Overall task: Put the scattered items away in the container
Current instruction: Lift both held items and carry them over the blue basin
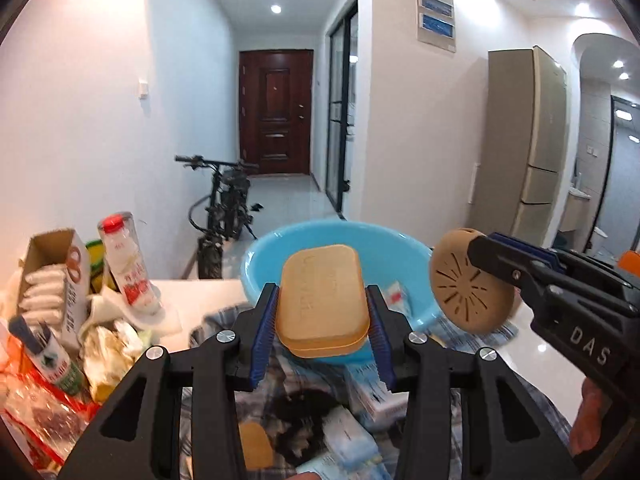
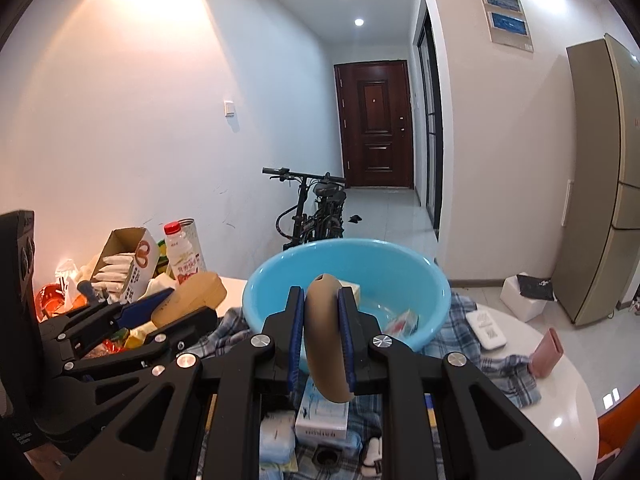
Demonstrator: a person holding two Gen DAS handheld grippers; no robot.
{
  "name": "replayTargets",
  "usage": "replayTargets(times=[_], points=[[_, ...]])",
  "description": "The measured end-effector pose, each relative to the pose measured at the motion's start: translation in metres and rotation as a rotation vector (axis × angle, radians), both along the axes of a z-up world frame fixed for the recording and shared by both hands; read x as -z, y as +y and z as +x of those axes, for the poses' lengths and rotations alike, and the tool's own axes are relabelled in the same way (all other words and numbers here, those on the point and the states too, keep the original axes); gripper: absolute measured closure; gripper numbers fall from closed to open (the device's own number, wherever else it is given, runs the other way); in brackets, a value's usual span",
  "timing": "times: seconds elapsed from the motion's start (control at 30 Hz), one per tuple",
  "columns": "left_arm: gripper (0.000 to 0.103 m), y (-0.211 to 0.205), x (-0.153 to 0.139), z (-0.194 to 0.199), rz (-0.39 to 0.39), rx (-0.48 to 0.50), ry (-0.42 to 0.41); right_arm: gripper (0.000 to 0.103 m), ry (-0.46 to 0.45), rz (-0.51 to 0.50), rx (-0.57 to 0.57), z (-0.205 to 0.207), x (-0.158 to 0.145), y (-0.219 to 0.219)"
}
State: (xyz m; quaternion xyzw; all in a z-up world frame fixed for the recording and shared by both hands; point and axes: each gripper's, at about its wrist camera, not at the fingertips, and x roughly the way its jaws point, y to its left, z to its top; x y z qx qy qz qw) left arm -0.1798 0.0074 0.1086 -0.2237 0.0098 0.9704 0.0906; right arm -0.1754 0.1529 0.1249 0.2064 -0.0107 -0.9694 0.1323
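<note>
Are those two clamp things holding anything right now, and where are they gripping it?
Yes. The left gripper pinches a tan rounded-rectangular plastic box across its long sides. The right gripper clamps a tan round slotted disc by its flat faces.

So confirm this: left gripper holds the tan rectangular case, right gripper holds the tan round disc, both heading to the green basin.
One thing is off: the basin is blue, as the right wrist view shows. The left gripper does hold the tan rectangular case, and the right gripper the tan round disc.
</note>
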Motion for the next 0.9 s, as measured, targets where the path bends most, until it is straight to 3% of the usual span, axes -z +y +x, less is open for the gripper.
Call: replayTargets(times=[0.47, 0.9], points=[[0.062, 0.000, -0.009, -0.047, 0.030, -0.024, 0.033, 0.084, 0.008, -0.019, 0.007, -0.051, 0.000, -0.003], [0.062, 0.027, 0.014, -0.088, -0.043, -0.026, 0.010, 0.084, -0.060, -0.019, 0.029, -0.102, 0.030, 0.002]])
